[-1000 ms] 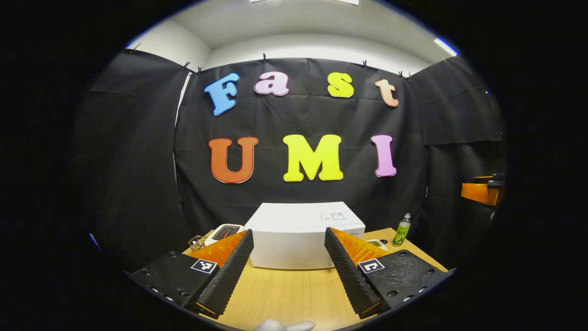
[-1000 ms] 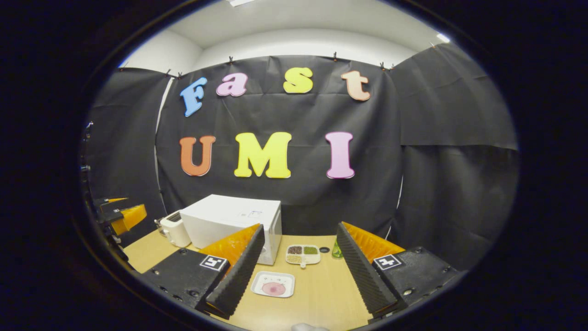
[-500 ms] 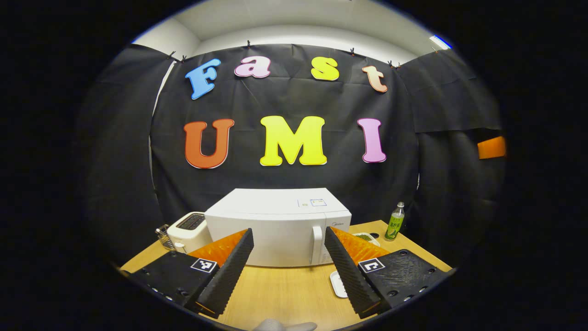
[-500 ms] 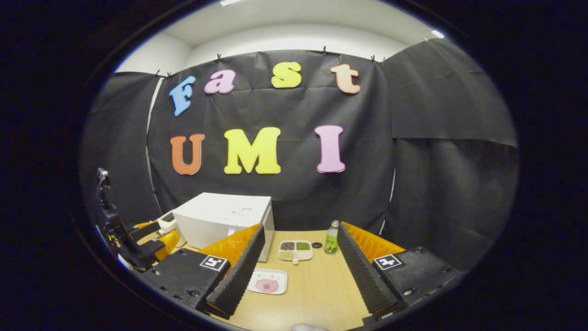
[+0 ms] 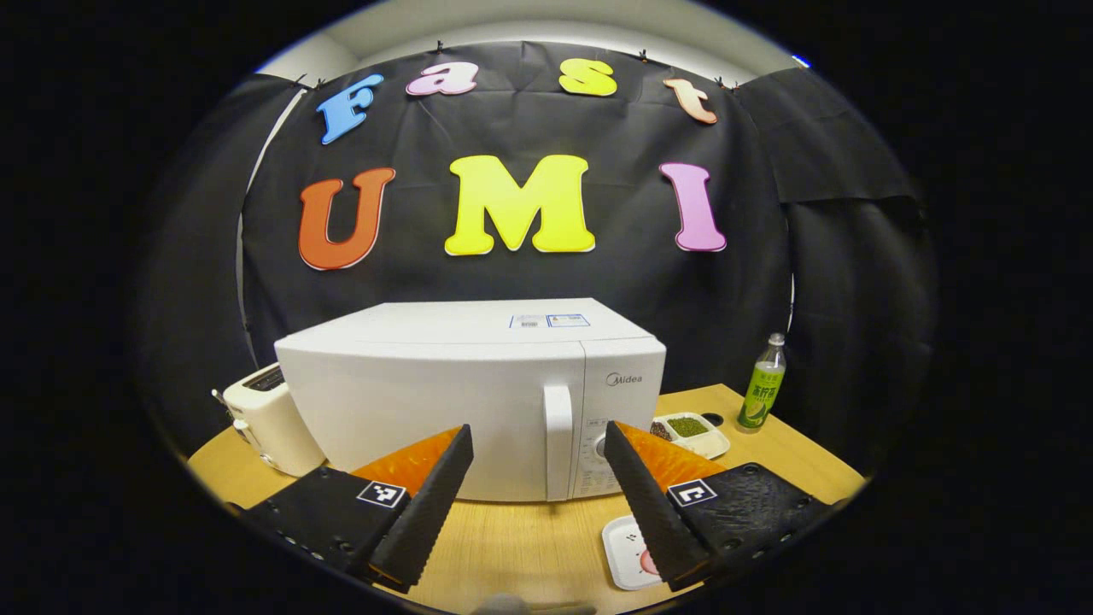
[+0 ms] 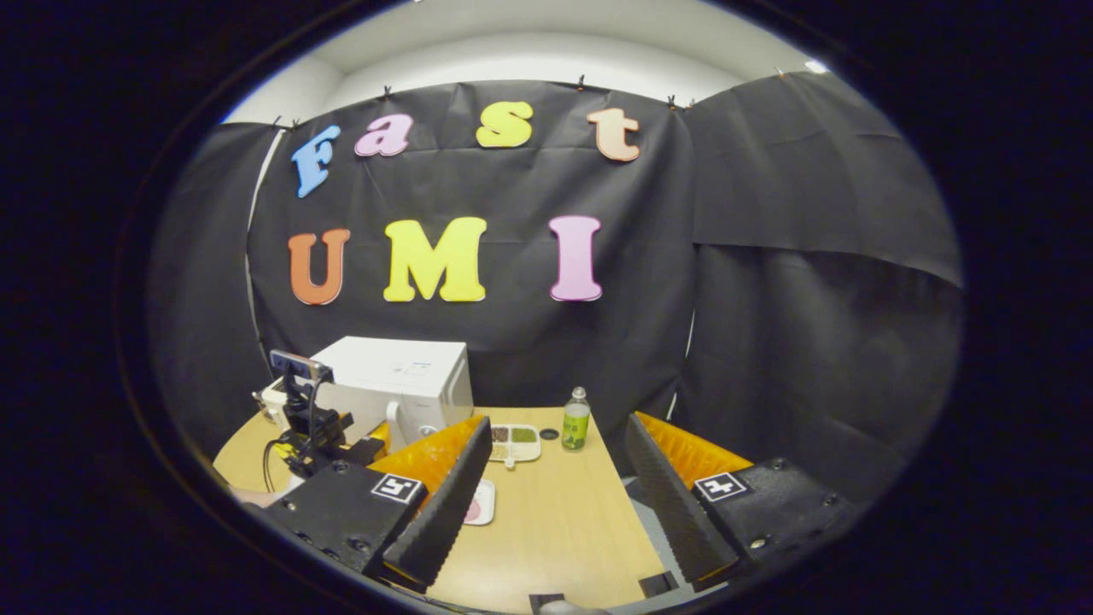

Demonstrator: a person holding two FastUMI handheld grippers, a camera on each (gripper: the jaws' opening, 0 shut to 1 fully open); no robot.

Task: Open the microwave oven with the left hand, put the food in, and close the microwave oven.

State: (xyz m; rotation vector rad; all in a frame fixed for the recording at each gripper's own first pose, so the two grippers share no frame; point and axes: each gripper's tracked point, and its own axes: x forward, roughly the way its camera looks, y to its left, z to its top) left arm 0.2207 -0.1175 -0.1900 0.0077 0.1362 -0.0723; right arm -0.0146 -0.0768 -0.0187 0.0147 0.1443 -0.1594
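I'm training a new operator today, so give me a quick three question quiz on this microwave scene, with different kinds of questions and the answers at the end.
1. True or false: the microwave door is shut.
2. What stands to the right of the microwave, nearest the booth wall, in the left gripper view: A) a green bottle, B) a kettle, C) a mug?
3. Fill in: the left gripper is ____, with the door handle showing between its fingers but not touched.

Key: 1 true. 2 A. 3 open. The right gripper is open too, over the table.
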